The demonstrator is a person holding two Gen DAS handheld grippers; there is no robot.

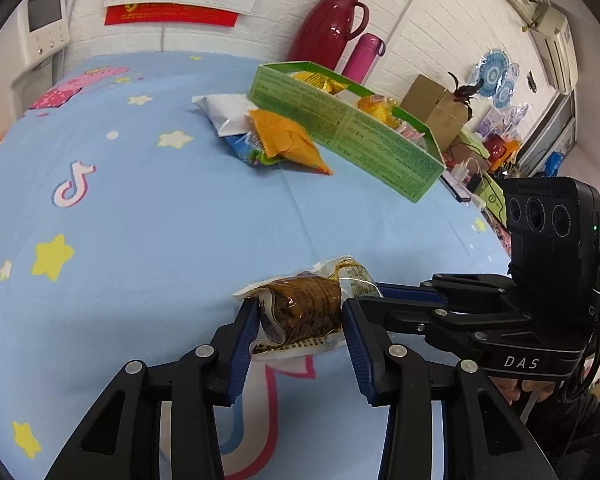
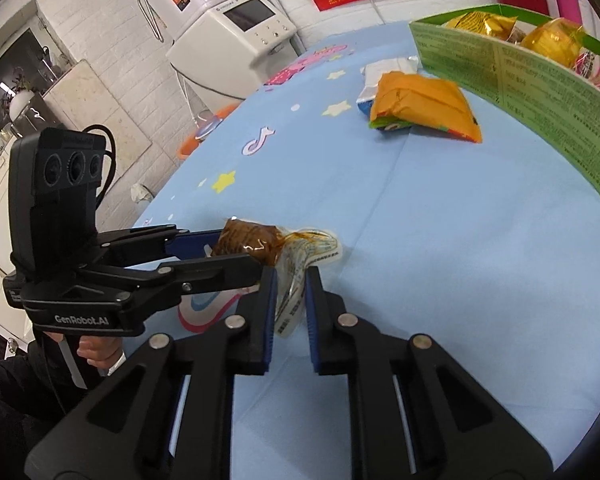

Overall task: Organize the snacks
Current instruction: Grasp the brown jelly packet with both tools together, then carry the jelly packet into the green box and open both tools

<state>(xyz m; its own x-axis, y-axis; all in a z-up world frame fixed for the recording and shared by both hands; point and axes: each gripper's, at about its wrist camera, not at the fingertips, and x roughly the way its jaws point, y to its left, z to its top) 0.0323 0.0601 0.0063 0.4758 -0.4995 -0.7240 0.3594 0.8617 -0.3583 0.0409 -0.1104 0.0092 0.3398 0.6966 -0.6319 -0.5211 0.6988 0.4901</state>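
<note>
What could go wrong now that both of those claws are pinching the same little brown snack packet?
1. The left gripper clamps the brown snack packet at its filled part while the right gripper pinches its clear edge; pulling apart might tear the wrapper.
2. That thin edge could slip from the right gripper.
3. The green box already looks full, and an orange packet lies against it, so a careless drop might knock something.
</note>
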